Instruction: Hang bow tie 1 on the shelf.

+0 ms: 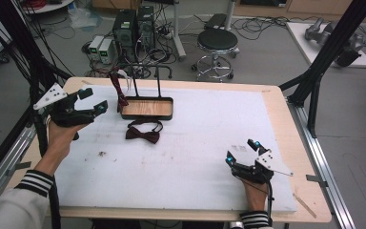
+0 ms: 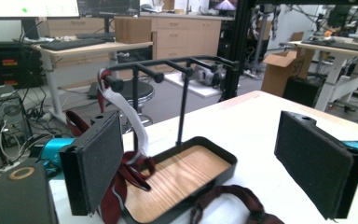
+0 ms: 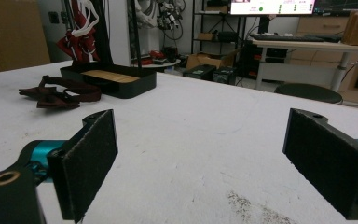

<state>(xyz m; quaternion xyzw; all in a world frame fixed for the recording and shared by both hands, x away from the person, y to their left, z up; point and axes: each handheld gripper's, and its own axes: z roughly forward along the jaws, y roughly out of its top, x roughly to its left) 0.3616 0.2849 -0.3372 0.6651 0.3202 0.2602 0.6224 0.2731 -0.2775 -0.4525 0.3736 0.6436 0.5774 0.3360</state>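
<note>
Dark red bow tie [image 1: 143,133] flat on white mat [image 1: 195,157], strap looped

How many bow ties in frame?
2. One dark red fabric bow tie lies flat on the white table mat in front of the black wooden-bottomed tray stand; another dark red bow tie hangs from the stand's rack at its left. None seem hidden.

We hold our left hand-held gripper [image 1: 91,101] raised, jaws wide apart. Our right hand-held gripper [image 1: 240,151] sits low, jaws apart too.
</note>
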